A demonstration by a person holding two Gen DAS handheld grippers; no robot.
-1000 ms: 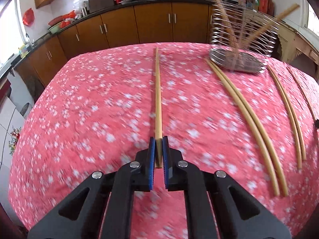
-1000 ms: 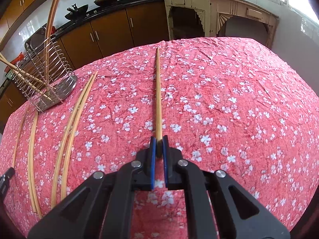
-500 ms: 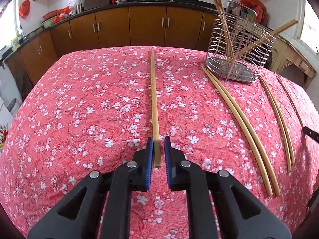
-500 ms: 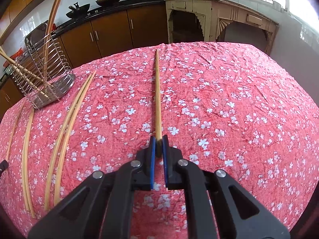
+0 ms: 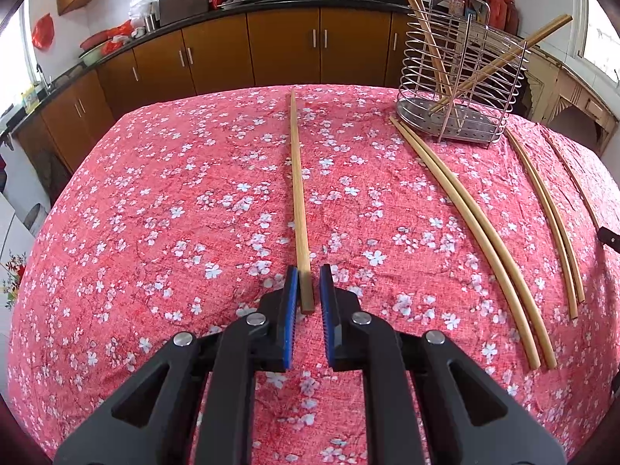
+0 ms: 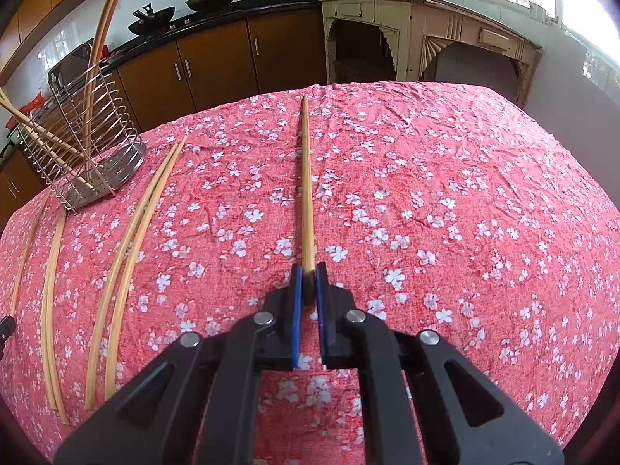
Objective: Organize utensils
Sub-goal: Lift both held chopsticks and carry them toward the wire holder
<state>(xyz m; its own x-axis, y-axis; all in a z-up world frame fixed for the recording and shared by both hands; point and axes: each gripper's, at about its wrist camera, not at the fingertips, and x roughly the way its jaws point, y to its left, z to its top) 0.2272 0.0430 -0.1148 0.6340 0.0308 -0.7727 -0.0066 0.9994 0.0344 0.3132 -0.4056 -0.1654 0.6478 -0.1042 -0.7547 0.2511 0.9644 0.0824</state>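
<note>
A long bamboo chopstick [image 5: 297, 193] lies on the red flowered tablecloth, its near end between the fingers of my left gripper [image 5: 309, 285], whose jaws stand slightly apart around it. My right gripper [image 6: 309, 279] is shut on the near end of another chopstick [image 6: 307, 186] that points away over the cloth. A wire utensil holder [image 5: 463, 77] with several chopsticks in it stands at the far right in the left wrist view and at the far left in the right wrist view [image 6: 83, 135].
Pairs of loose chopsticks [image 5: 472, 232] lie on the cloth beside the holder, also in the right wrist view [image 6: 128, 240]. Brown kitchen cabinets [image 5: 248, 50] run behind the table. A cream wooden sideboard [image 6: 426, 35] stands at the back right.
My left gripper's jaws have opened a little around its chopstick, which now rests on the cloth. The right gripper has stayed shut on its chopstick and shifted slightly.
</note>
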